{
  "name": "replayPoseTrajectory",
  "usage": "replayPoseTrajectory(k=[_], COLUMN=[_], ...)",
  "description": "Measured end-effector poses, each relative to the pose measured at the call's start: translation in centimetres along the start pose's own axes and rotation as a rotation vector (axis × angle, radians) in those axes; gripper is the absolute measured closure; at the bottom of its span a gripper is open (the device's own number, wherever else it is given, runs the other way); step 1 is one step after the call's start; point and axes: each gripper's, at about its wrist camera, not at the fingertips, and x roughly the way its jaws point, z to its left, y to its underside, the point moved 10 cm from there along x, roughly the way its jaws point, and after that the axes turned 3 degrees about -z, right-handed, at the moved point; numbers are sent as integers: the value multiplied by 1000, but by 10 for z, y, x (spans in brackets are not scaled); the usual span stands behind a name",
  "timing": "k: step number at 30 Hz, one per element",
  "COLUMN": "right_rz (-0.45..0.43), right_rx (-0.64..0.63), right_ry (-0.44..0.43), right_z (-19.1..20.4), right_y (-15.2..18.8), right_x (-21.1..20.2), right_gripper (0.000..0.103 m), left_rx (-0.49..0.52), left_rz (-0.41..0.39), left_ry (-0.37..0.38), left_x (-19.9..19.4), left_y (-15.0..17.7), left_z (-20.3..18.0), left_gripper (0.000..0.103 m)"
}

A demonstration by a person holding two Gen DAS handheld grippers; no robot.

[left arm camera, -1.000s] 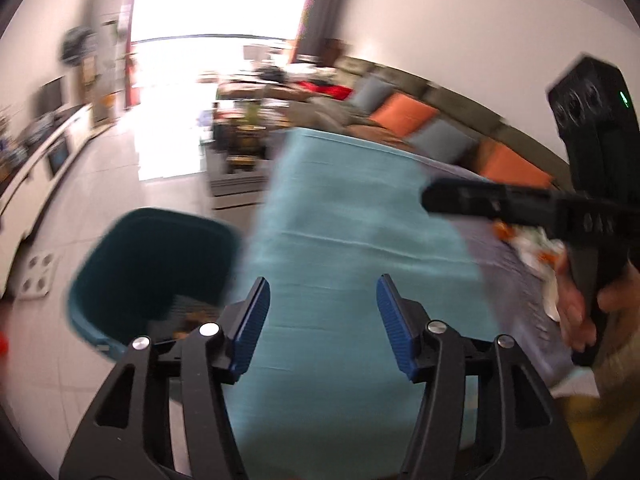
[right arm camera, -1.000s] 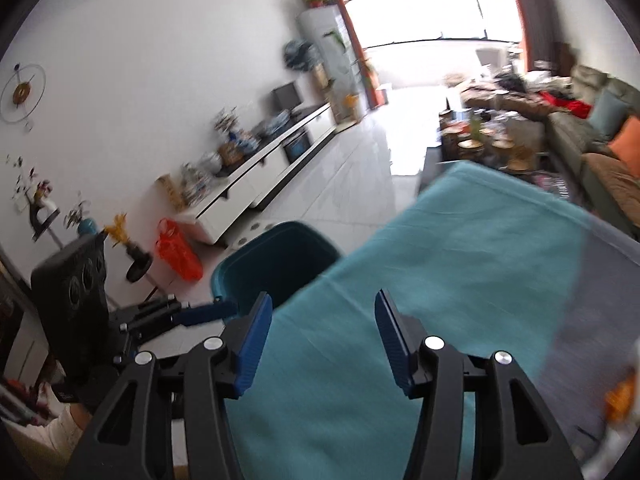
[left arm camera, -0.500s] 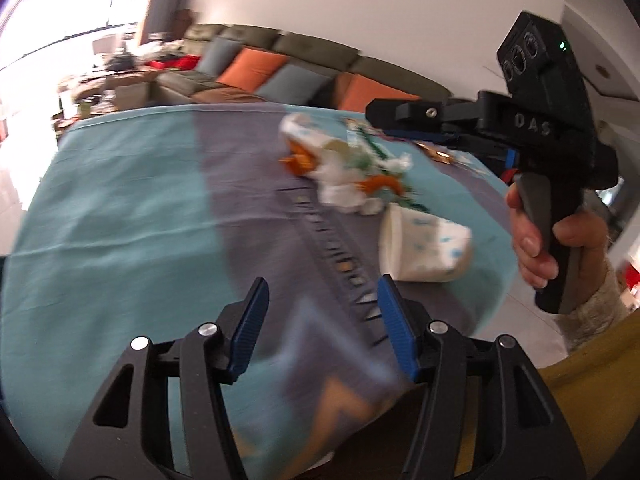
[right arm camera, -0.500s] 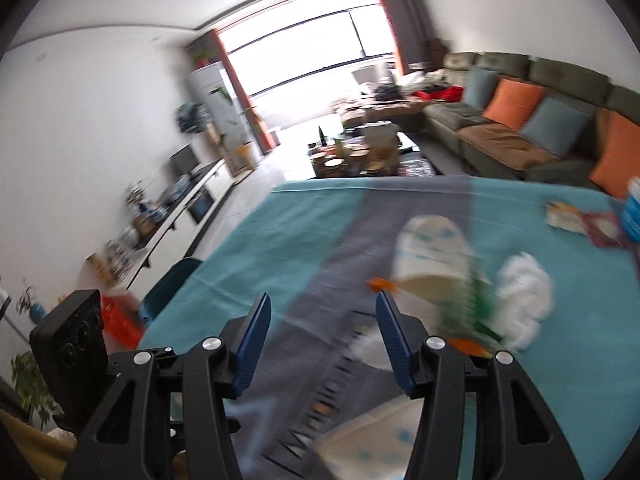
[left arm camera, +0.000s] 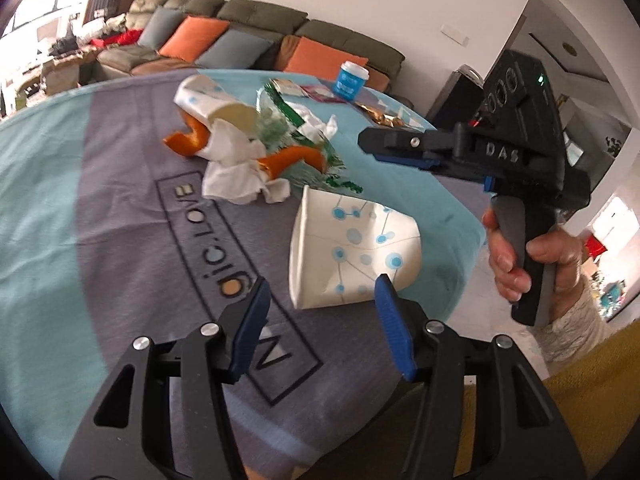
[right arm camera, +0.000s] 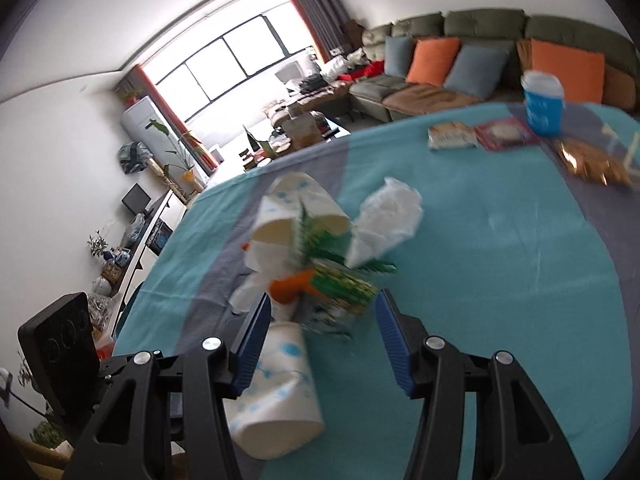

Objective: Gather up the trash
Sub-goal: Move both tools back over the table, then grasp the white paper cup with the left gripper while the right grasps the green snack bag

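A crushed white paper cup with blue dots lies on its side just beyond my left gripper, which is open and holds nothing. Behind the cup is a trash pile of a second paper cup, orange peel, white tissue and a green-printed wrapper. My right gripper is open with its tips close to the green wrapper and orange peel. The crushed cup lies under its left finger. A hand holds the right gripper above the table's right side.
The table wears a teal and grey cloth, and its near edge runs below my left fingers. At the far side stand a blue tub, flat snack packets and a gold wrapper. A sofa with orange cushions stands behind.
Both views have swung from the teal bin and the bare end of the cloth onto the trash pile. Both grippers have come closer to the cups and wrapper.
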Motion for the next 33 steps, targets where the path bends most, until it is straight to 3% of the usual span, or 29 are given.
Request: replayPoseTrajectory(k=[6, 12, 15, 19, 29, 33], right_rz=[32, 66, 71, 77, 17, -22], right_rx=[63, 92, 105, 117, 47, -19], right_ry=[1, -29, -45, -78, -70, -32], right_z=[-17, -19, -17, -17, -2, 4], right_y=[12, 19, 22, 21, 8, -2], right_x=[13, 31, 33, 35, 22, 10], right_gripper=[50, 50, 52, 78, 88, 88], left_rx=[-12, -18, -32, -23, -43, -46], left_rz=[29, 46, 43, 32, -1, -16], left_ry=[45, 45, 66, 51, 44, 45], left_x=[14, 22, 19, 14, -11, -17], left_y=[-2, 2, 0, -1, 3, 3], left_z=[-4, -5, -5, -2, 8, 9], left_gripper=[52, 63, 74, 81, 98, 99])
